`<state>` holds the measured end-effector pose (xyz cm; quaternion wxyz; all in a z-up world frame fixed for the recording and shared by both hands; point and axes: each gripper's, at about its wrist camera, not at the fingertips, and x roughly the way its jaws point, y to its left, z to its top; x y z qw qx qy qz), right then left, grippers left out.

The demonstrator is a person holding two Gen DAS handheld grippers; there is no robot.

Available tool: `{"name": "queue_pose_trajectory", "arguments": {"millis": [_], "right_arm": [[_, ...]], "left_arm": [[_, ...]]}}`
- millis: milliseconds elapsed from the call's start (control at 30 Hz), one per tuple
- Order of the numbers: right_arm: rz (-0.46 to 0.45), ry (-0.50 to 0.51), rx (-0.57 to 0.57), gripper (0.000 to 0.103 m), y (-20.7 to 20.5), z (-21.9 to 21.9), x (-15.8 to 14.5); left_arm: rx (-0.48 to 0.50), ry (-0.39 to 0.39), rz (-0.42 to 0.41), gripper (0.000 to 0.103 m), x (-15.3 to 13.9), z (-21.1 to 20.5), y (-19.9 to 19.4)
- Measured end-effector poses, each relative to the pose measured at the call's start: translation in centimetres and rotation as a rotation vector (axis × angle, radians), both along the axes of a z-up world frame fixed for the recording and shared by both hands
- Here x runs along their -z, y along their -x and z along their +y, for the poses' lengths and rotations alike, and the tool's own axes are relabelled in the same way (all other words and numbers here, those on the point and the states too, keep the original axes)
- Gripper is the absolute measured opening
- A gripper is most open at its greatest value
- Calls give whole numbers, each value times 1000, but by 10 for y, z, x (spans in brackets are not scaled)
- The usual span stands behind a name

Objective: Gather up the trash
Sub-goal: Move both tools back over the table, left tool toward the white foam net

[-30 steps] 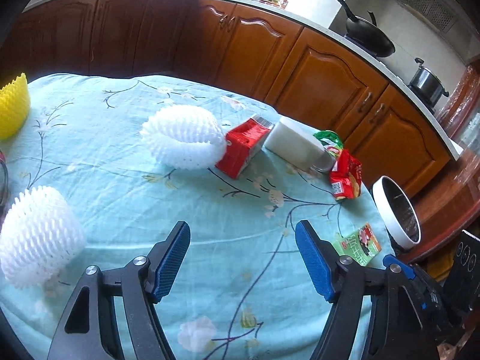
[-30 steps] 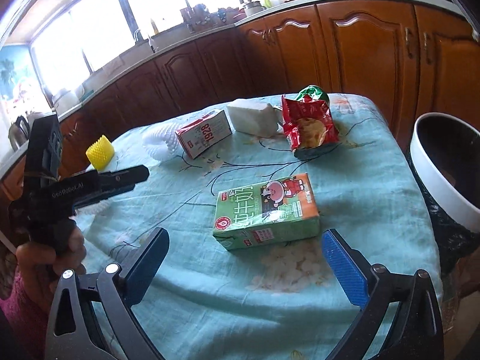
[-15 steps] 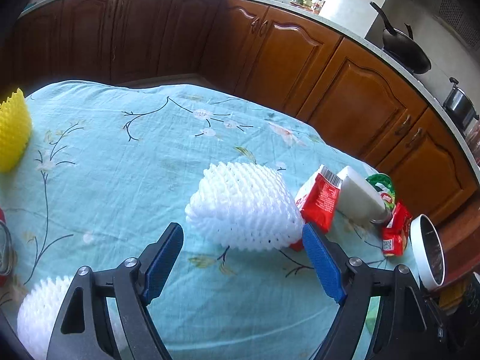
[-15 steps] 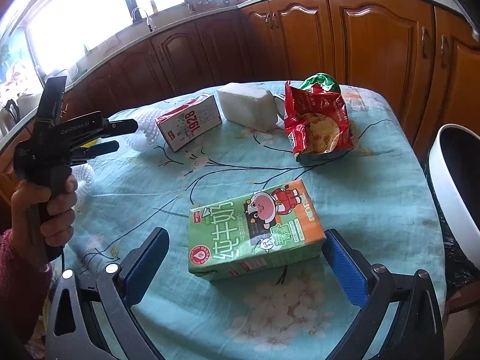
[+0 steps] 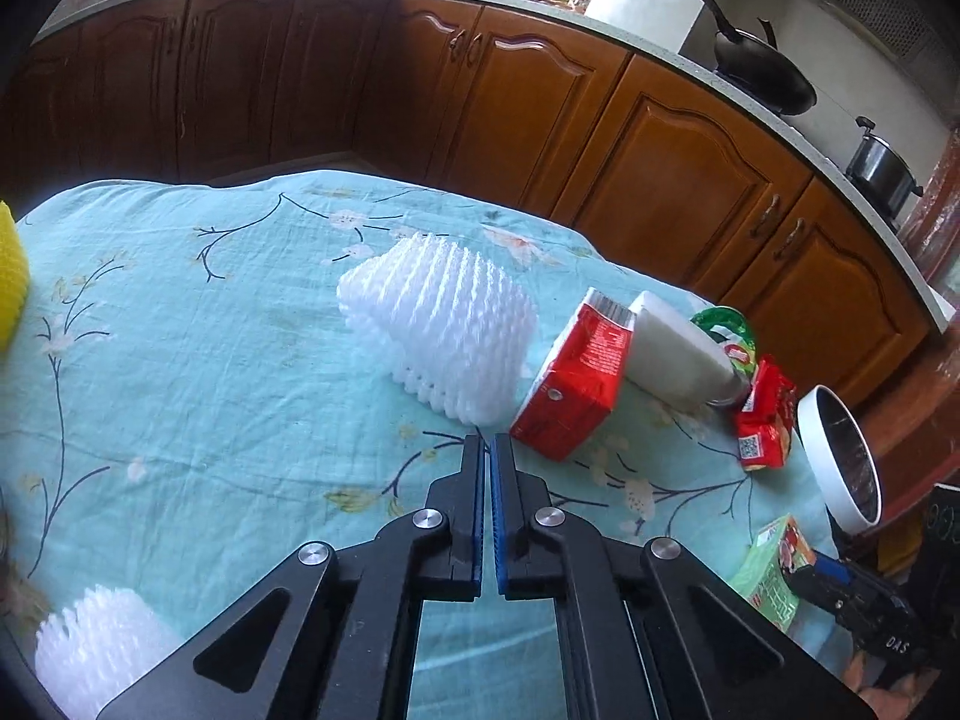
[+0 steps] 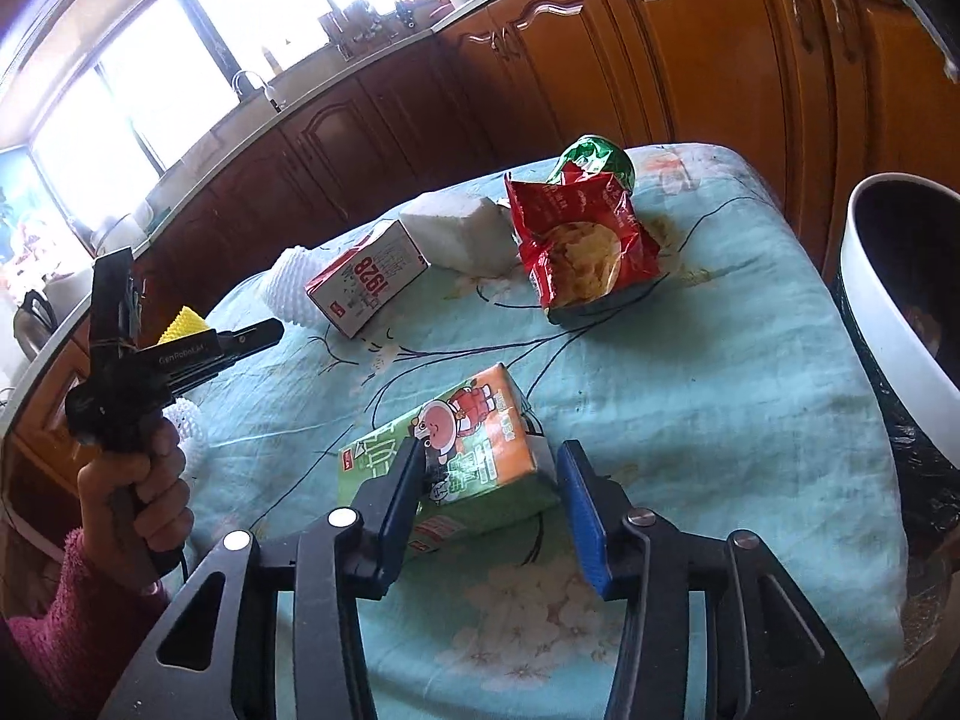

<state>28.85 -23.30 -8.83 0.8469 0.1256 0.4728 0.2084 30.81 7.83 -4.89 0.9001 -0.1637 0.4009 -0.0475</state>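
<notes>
My left gripper (image 5: 487,450) is shut and empty, held above the tablecloth just short of a white foam fruit net (image 5: 444,330) and a red carton (image 5: 570,384). It also shows in the right wrist view (image 6: 264,333). My right gripper (image 6: 489,462) is partly closed around a green milk carton (image 6: 462,450) lying on the table; the left pad touches it, the right pad stands a little off. A red chip bag (image 6: 582,240), a white block (image 6: 456,234) and the red-and-white carton (image 6: 366,276) lie farther back.
A white-rimmed trash bin (image 6: 888,300) stands off the table's right edge, also in the left wrist view (image 5: 840,462). Another white foam net (image 5: 96,648) and a yellow foam net (image 5: 12,276) lie at the left. Wooden cabinets (image 5: 540,120) surround the table.
My left gripper closed from wide open to shut and drew back from the foam net. My right gripper moved forward over the green carton and narrowed around it.
</notes>
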Motion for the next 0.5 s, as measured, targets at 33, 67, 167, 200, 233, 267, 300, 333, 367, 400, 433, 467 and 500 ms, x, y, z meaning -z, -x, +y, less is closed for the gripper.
{"name": "queue_pose_trajectory", "arguments": {"millis": [33, 67, 167, 200, 233, 267, 300, 333, 367, 400, 433, 467, 500], "right_arm": [[7, -13, -4, 55, 0, 0, 0], [10, -21, -14, 60, 0, 1, 1], [-28, -15, -81, 80, 3, 9, -7], [-53, 5, -119, 83, 4, 13, -12], [-78, 26, -159, 87, 4, 17, -16], [-100, 54, -200, 90, 4, 20, -20], [-126, 96, -251, 93, 3, 24, -24], [-147, 135, -309, 94, 1, 28, -27], [-155, 161, -356, 94, 0, 31, -28], [-159, 196, -413, 94, -1, 37, -29], [-160, 231, -464, 94, -3, 43, -29], [-164, 274, -513, 94, -3, 50, -29], [-179, 334, -565, 94, -3, 59, -28]], "left_arm": [[6, 0, -6, 0, -3, -1, 5], [10, 2, -14, 0, -5, -2, 10], [29, 23, -39, 0, -15, -4, 25], [38, 27, -48, 0, -19, -4, 30], [46, 26, -54, 0, -21, -5, 34], [56, 19, -60, 0, -24, -6, 37], [61, 11, -62, 0, -25, -6, 39], [58, 4, -62, 0, -27, -5, 39], [53, 5, -59, 0, -27, -3, 38], [49, 11, -54, 0, -28, -2, 37], [36, 16, -42, 4, -27, 1, 33], [22, 24, -30, 13, -26, 3, 29], [7, 32, -19, 20, -24, 5, 24]]}}
